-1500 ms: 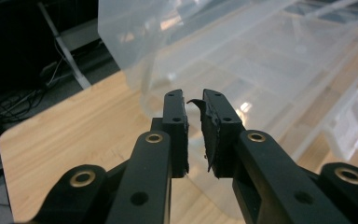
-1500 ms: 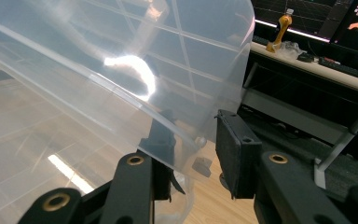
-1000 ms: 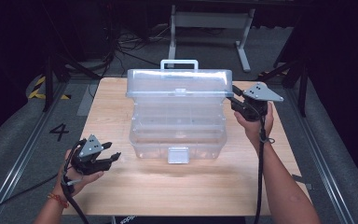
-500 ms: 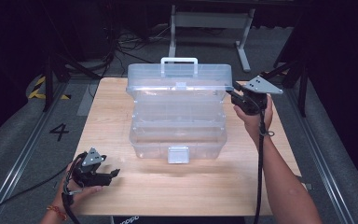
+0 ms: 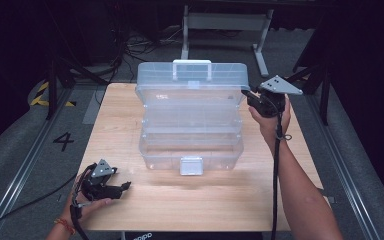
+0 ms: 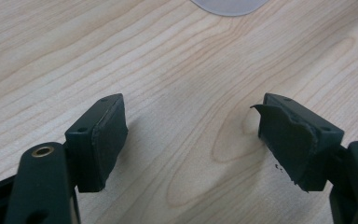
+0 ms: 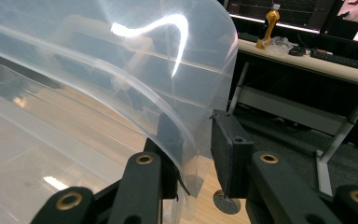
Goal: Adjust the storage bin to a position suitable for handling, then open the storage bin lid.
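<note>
Right gripper view: the right gripper (image 7: 198, 149) has one jaw inside and one outside the curved edge of the clear lid (image 7: 121, 74), with a gap on the outer side, so the pads do not visibly clamp it; they have been closing a little. Against the high view a second ago, the lid of the storage box (image 5: 190, 125) now stands more upright, so the opening looks well along, by my reading. High view: the left gripper (image 5: 122, 186) has sunk to the table (image 5: 290, 200), near the box's front left corner, well apart from the latch (image 5: 191, 166). Left gripper view: its jaws, spread with bare wood between them, have just been opening, which suggests this hand is done for now. The gripper views show what the high one cannot, namely the lid edge between the jaws and the empty gap. The high view alone relates both grippers to the box, the right at its rear right corner.
</note>
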